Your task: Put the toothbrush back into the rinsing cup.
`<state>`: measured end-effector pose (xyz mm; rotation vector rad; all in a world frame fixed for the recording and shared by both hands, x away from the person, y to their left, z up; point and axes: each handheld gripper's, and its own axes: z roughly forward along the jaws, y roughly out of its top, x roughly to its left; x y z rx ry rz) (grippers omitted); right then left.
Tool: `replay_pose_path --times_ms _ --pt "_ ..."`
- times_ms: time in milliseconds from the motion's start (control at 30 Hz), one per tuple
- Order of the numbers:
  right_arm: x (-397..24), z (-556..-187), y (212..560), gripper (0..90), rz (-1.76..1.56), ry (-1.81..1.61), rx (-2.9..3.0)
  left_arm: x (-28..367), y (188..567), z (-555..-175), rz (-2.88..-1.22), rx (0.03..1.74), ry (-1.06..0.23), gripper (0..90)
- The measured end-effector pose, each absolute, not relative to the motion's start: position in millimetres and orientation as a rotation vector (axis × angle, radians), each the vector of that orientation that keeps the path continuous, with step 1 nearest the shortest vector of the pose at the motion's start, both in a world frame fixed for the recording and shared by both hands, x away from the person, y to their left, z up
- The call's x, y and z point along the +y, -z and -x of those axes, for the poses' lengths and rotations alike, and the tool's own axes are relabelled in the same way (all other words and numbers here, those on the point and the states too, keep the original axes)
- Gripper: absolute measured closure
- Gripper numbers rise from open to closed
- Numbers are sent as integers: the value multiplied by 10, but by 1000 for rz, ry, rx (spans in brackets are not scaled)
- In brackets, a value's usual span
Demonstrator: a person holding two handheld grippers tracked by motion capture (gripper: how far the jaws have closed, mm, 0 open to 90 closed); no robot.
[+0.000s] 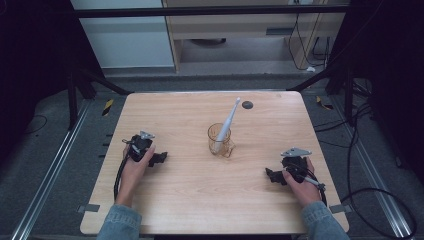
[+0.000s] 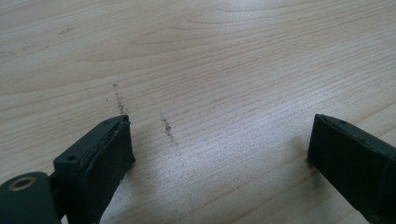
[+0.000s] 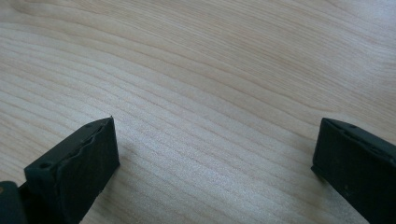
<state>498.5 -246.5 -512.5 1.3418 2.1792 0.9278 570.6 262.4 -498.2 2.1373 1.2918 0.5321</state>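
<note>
The pale wooden desk [image 1: 190, 200] spreads out under me, square-topped and bare apart from one cluster in the middle, which suits a start from both flanks. My left gripper [image 1: 159, 159] sits low at the left side, its jaws pointing inward toward the centre; in the left gripper view [image 2: 219, 154] those jaws are spread wide with nothing but wood grain and a few dark specks between them. My right gripper [image 1: 270, 175] mirrors it at the right side, and its own view [image 3: 215, 158] shows the jaws just as wide and empty. Both are well apart from the work, I'd say parked so either can go in. Between them, mid-desk, stands the clear amber-tinted glass cup [image 1: 219, 141], upright, handle toward my right. Leaning in it is the white slim toothbrush [image 1: 229, 121], its top end tilted away toward the far edge, propped by the rim. A small dark round hole [image 1: 247, 105] lies beyond.
</note>
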Motion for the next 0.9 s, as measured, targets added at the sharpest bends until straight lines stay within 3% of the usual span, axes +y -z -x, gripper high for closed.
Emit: replay_pose_path --times_ms 900 --pt "-2465 -4985 5125 4 -1342 -928 2179 2680 5072 -5729 -2062 1271 -552 0"
